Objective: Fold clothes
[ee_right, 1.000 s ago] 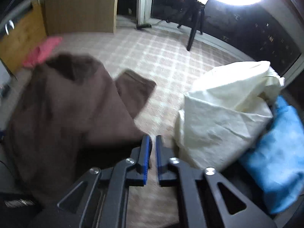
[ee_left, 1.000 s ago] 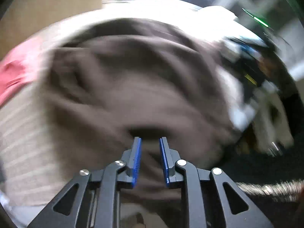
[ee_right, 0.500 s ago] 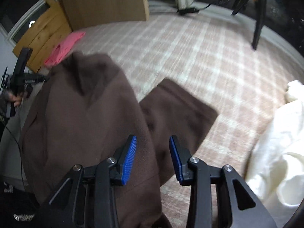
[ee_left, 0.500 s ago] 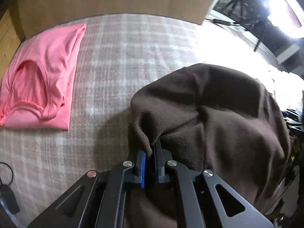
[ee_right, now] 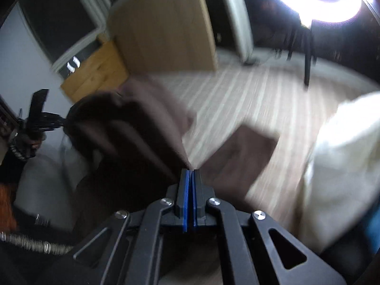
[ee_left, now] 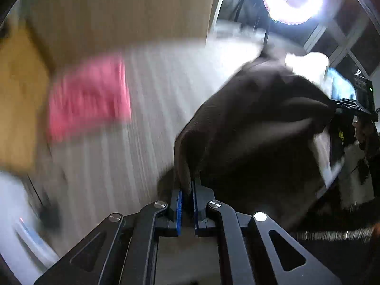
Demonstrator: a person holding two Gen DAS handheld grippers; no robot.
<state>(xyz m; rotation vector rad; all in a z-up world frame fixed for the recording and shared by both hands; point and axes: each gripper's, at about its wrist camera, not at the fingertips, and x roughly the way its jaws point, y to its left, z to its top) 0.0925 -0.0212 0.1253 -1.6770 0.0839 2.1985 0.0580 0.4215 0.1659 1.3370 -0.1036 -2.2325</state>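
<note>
**Brown fleece held up between both grippers, grips thin**

We have the brown fleece garment [ee_left: 256, 123] lifted off the plaid bed cover [ee_left: 152, 99], strung between our two tools. The left gripper [ee_left: 186, 191] has its fingers clamped on a narrow pinch of the fleece edge, which stands up between the blue pads. The right gripper [ee_right: 190, 174] has its fingers pressed together at the point where two brown panels meet; we judge a thin bit of fleece is caught there, though blur hides how much. In the right wrist view the garment [ee_right: 133, 130] hangs to the left, with one flap lying on the cover to the right.

A folded pink top [ee_left: 87, 92] lies far left on the cover, and a cream bundle [ee_right: 339, 166] sits to the right, well apart from the fleece.

The risks we see: both bites are shallow, so a quick swing could pull the fleece free of either pinch, most likely the right. The trailing flap could fold under as we lay the garment down, leaving a crooked fold. A wide sweep could also drag fleece over the pink top and disturb it.
</note>
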